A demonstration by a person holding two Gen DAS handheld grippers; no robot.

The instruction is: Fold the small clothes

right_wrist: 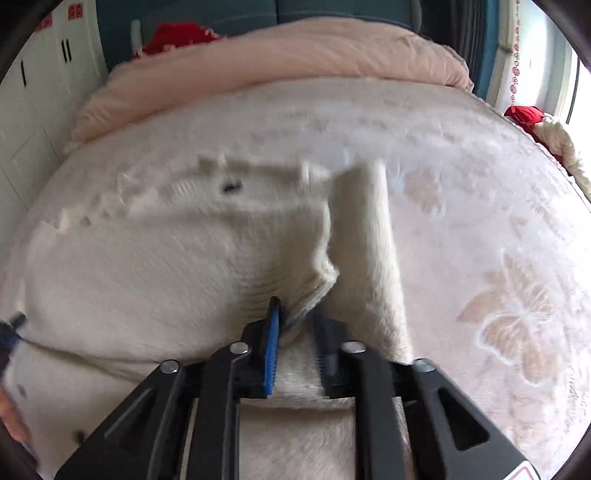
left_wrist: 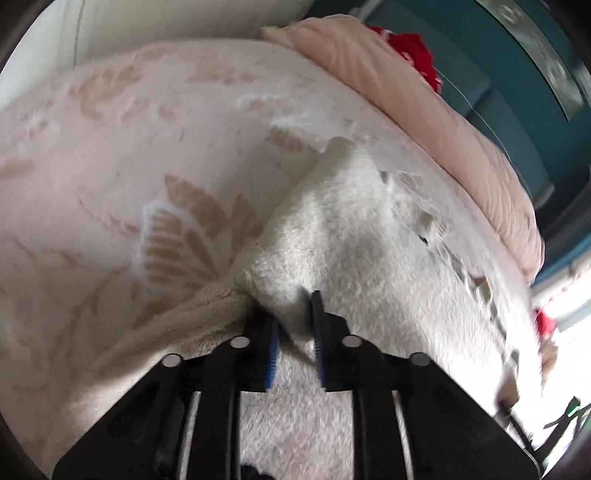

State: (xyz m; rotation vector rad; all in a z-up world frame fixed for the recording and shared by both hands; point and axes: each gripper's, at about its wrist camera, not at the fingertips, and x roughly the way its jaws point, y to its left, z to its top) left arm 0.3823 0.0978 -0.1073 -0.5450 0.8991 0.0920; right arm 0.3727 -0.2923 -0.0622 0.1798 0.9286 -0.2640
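Observation:
A small cream fleece garment (left_wrist: 369, 236) lies spread on a pink bed cover with leaf patterns (left_wrist: 110, 147). My left gripper (left_wrist: 291, 310) is shut on a bunched fold at the garment's left edge, the cloth pinched between its blue pads. In the right wrist view the same garment (right_wrist: 147, 266) stretches leftward, with one sleeve (right_wrist: 365, 229) running away from me. My right gripper (right_wrist: 295, 314) is shut on the ribbed edge of the garment beside that sleeve. The left gripper's tip (right_wrist: 11, 328) shows at the far left edge.
A rolled pink quilt (right_wrist: 277, 51) lies along the head of the bed, with red cloth (right_wrist: 177, 35) behind it. White cupboards (right_wrist: 33, 110) stand left, a teal wall behind. More red and cream cloth (right_wrist: 543, 125) sits at the bed's right edge.

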